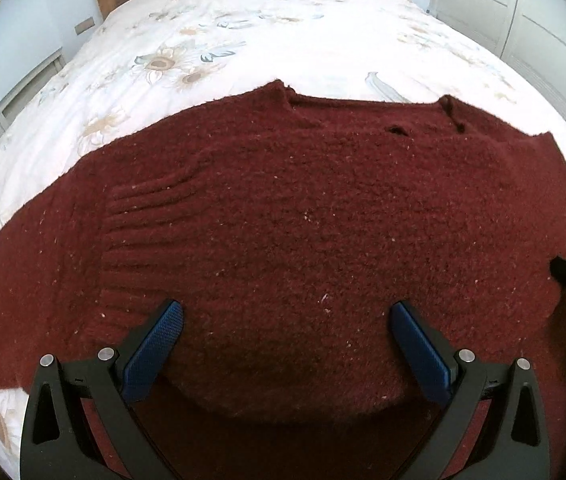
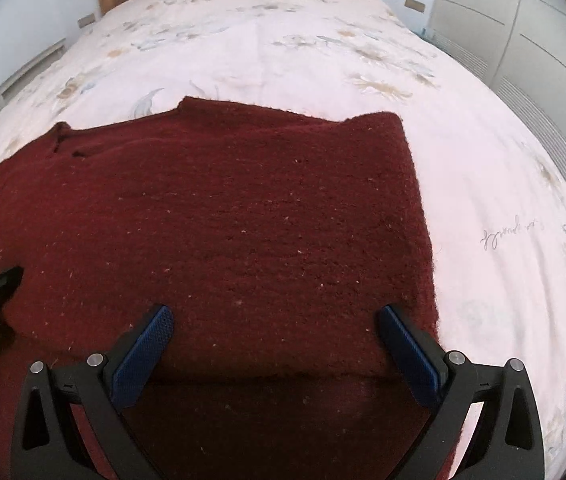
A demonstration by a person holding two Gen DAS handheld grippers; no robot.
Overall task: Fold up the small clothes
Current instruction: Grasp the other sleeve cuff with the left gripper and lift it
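Dark red knitted sweater (image 1: 303,220) lies on a floral bedspread (image 1: 211,40).
Left gripper (image 1: 287,312) and right gripper (image 2: 275,316) hover spread wide above its folded hem, gripping nothing.

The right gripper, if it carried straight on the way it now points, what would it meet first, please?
Most likely the dark red sweater: the right gripper, open and empty, points down at the knit spread on the bed. How far off the fabric lies is hard to judge.
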